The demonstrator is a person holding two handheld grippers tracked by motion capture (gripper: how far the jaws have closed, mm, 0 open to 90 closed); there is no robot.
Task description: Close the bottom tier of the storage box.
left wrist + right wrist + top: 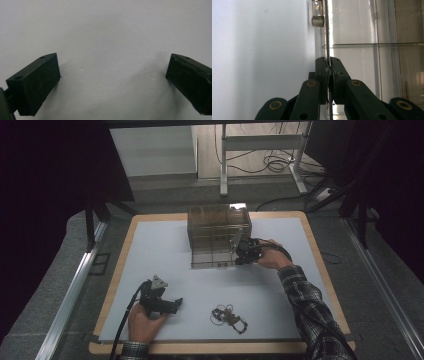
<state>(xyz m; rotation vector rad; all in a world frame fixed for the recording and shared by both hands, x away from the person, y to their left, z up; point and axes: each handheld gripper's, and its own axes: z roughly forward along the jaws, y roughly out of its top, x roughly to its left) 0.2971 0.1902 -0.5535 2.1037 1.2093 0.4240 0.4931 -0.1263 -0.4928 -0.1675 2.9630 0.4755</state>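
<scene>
The right claw (328,65) is clamped tight on the thin edge of a clear box's (217,232) open door (327,37), just below a small metal hinge (317,15). The box stands at the far middle of the tabletop (150,250). The left claw (112,80) rests wide open and holds nothing, near a tangle of jewellery (229,316).

The table (125,270) serves as the reference landmark: a wooden-edged top covered by a pale grey mat (165,255). Grey carpeted floor (50,290) surrounds the table on all sides. Metal rails (70,295) run along the floor on both sides of the table. Beyond the table's far edge stands a white metal frame (262,142) with black cables (275,165) coiled beneath it. Dark curtains (50,170) hang left and right of the table; the far area is brighter.
</scene>
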